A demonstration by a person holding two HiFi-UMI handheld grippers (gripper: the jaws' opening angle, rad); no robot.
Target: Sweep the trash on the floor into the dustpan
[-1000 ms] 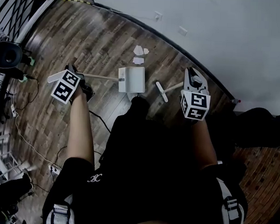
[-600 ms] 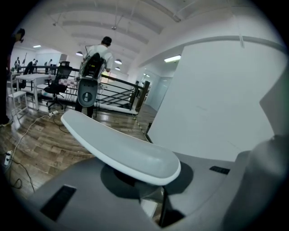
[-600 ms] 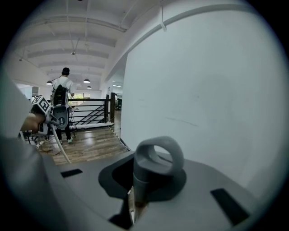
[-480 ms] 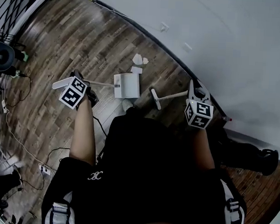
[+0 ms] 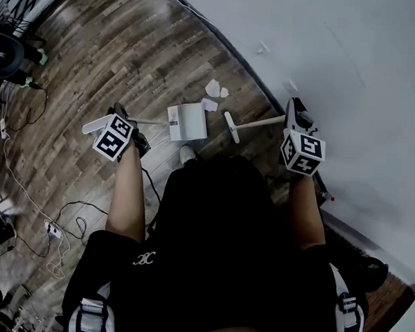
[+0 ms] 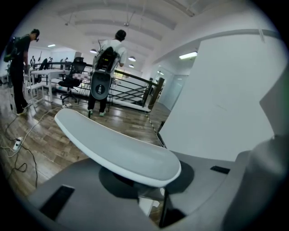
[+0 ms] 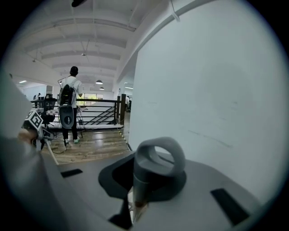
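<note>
Several white paper scraps point(image 5: 212, 88) lie on the wooden floor near the wall. A white dustpan point(image 5: 187, 121) rests just below them, one scrap point(image 5: 209, 104) at its far right corner. Its thin handle point(image 5: 149, 121) runs left to my left gripper point(image 5: 118, 119), which is shut on the handle's flat oval end point(image 6: 118, 149). The broom head point(image 5: 230, 126) sits right of the dustpan. Its stick point(image 5: 262, 121) leads to my right gripper point(image 5: 294, 114), shut on the looped handle end point(image 7: 158, 163).
A white wall point(image 5: 351, 79) and dark baseboard run diagonally just past the scraps. Cables and a power strip point(image 5: 51, 228) lie on the floor at left. My shoe point(image 5: 188, 154) is just below the dustpan. People stand by a railing point(image 6: 131, 88) far behind.
My view has shifted toward the wall. Dustpan and broom have moved up closer to the paper scraps, and the broom stick now points more level. Both grippers keep their hold.
</note>
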